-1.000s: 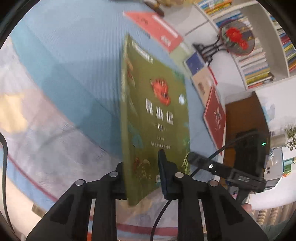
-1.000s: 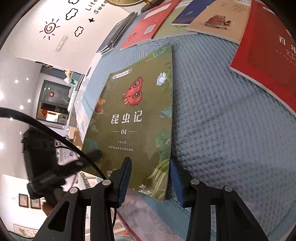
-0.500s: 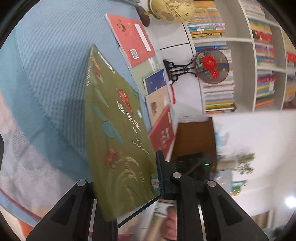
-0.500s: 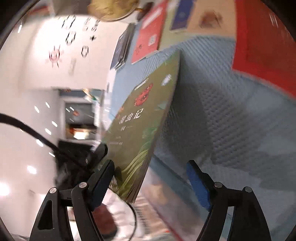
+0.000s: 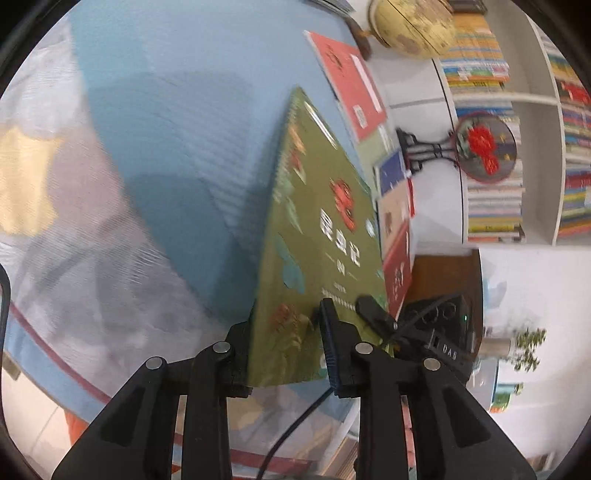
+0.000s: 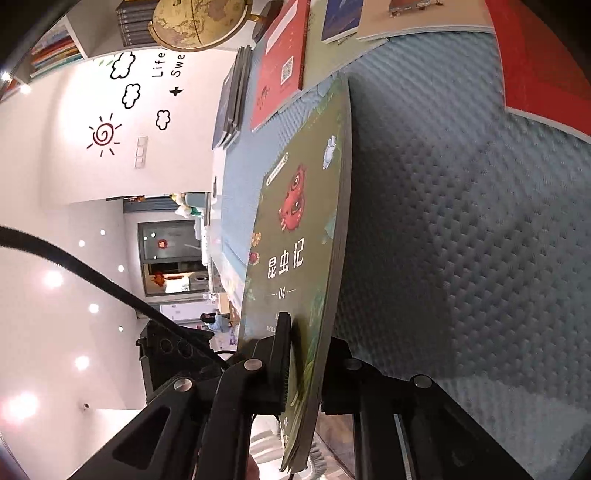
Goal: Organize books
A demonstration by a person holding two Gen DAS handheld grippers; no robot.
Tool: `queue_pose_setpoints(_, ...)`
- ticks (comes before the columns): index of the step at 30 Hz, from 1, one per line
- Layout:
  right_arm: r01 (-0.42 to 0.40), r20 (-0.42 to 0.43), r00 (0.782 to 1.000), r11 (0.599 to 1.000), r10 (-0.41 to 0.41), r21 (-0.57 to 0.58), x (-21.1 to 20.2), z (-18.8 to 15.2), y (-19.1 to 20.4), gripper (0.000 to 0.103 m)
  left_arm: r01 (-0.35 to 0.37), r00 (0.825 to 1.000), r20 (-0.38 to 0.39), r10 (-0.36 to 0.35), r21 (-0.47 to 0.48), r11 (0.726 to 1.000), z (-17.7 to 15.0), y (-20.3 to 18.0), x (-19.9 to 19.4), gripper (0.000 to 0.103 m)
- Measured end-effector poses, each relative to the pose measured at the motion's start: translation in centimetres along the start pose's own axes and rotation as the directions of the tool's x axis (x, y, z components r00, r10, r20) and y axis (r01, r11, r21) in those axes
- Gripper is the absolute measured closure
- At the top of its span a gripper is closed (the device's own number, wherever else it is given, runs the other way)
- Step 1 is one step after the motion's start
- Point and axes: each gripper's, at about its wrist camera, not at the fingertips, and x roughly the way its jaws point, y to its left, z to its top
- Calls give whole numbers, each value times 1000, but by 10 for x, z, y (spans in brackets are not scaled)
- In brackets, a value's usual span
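Note:
A green book with a red insect on its cover [image 5: 321,236] stands tilted on its edge above the blue mat [image 5: 184,129]. Its lower corner sits between the fingers of my left gripper [image 5: 284,332], whose jaws are opening and hold it only loosely. In the right wrist view the same green book [image 6: 295,240] is clamped near its bottom edge by my right gripper [image 6: 306,339], one pad on the cover and one behind it. The right gripper's fingertip [image 5: 369,308] also shows on the cover in the left wrist view.
Several books lie in a row along the mat's far edge: a red book [image 5: 347,85], a blue book [image 5: 391,173] and a large red book [image 6: 535,66]. A globe [image 5: 410,26], a round fan ornament [image 5: 484,147], full bookshelves [image 5: 491,110] and a dark book stack [image 6: 231,107] stand beyond.
My right gripper spread wide around the green book's lower edge, then closed on it. The book has tipped further up onto its edge, and both grippers have rolled with it.

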Motion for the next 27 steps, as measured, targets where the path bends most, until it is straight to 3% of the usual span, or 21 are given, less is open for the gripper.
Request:
queue_pose_setpoints(3, 45, 2, 999, 999, -45, -14, 8, 7, 2, 92, -13, 1000, 15, 13, 18, 1000, 7, -3, -2, 79)
queue_pose_setpoints(7, 164, 31, 986, 978, -161, -127, 9, 6, 19, 92, -142, 990, 31, 138, 193, 971, 5, -39, 3, 79)
queue_pose_setpoints(9, 221, 51, 975, 954, -215, -203, 12, 4, 32, 92, -184, 983, 36, 181, 275, 944, 2, -56, 5, 79)
queue_pose_setpoints(14, 317, 123, 948, 859, -292, -403, 12, -15, 75, 89, -187, 980, 22, 197, 427, 885, 0, -82, -1, 79)
queue_pose_setpoints(17, 372, 163, 928, 795, -336, -479, 15, -23, 99, 88, -160, 984, 0, 181, 461, 873, 10, -87, -11, 79)
queue_pose_setpoints(20, 411, 201, 910, 730, -363, -546, 24, -28, 127, 86, -111, 991, -12, 131, 469, 876, 31, -92, -32, 79)
queue_pose_setpoints(24, 420, 241, 907, 692, -345, -588, 48, -14, 169, 84, -90, 996, 19, 92, 494, 865, 80, -103, -64, 79)
queue_pose_setpoints(27, 418, 267, 908, 675, -323, -607, 80, 19, 205, 84, -89, 996, 58, 68, 523, 848, 142, -108, -89, 79)
